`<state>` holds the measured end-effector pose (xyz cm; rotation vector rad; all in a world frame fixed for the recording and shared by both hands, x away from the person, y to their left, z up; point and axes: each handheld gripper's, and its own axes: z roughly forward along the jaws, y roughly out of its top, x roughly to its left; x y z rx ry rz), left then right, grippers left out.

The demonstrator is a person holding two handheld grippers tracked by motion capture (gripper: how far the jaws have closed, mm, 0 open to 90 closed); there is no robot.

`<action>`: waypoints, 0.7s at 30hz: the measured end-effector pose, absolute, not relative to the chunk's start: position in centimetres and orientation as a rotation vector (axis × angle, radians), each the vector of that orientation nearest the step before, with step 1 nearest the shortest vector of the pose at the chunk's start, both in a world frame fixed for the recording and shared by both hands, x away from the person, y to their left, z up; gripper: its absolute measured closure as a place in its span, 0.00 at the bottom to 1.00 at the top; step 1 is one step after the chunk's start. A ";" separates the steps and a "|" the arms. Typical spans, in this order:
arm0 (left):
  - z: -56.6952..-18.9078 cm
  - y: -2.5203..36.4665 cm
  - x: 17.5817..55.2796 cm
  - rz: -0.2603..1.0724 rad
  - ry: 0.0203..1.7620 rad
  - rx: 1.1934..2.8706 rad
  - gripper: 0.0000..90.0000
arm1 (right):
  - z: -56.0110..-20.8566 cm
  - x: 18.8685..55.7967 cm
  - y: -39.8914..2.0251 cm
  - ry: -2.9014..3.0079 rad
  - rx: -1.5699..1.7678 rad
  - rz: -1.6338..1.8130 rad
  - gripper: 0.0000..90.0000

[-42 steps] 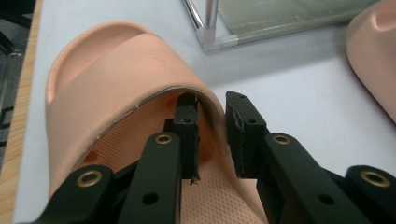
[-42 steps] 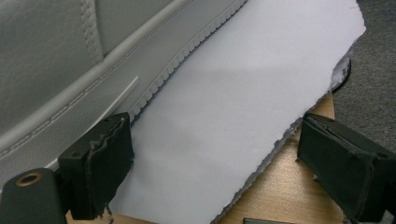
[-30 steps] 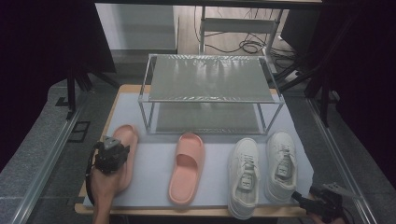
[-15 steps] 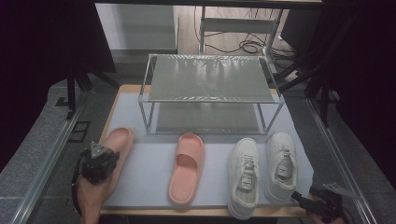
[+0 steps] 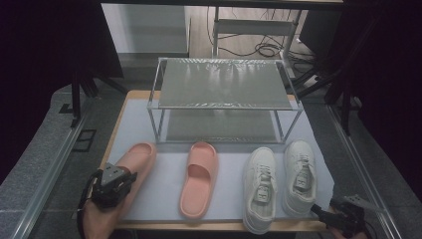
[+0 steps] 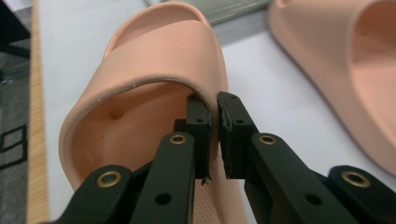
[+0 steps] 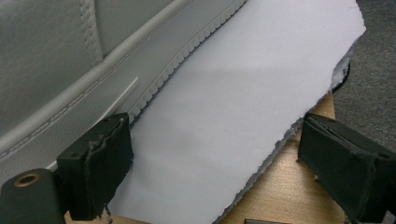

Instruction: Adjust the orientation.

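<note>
A: What is held by the left tool?

B: The side wall of the left slipper is pinched between its two black jaws, which have just been closing; one jaw is seen inside the slipper, under the strap, and the other outside it. From above, the same slipper is seen at the near left of the white sheet laid on the counter, with the left tool over its heel end.

A: And the right tool?

B: The right tool is held wide open, with nothing between its pads. White sheet and the wooden counter edge are seen in the gap, and one pad is just beside the sole of a white sneaker. In the high view that tool is found at the near right corner, next to the outer white sneaker.

A: Is anything kept on the rack?

B: Nothing can be made out on the two metal shelves of the rack. In front of it a second slipper and another white sneaker are lined up on the sheet.
</note>
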<state>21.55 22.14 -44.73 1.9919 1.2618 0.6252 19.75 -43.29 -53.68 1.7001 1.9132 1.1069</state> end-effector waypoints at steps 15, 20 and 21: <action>-44.9 18.4 23.7 0.574 1.152 2.034 0.93 | -53.7 19.7 -43.3 1.911 1.696 1.111 0.11; -44.9 17.3 24.7 0.568 1.129 2.035 0.93 | -53.7 19.7 -43.3 1.911 1.695 1.112 0.11; -44.9 17.1 24.9 0.567 1.126 2.032 0.93 | -53.7 19.7 -43.3 1.911 1.694 1.112 0.11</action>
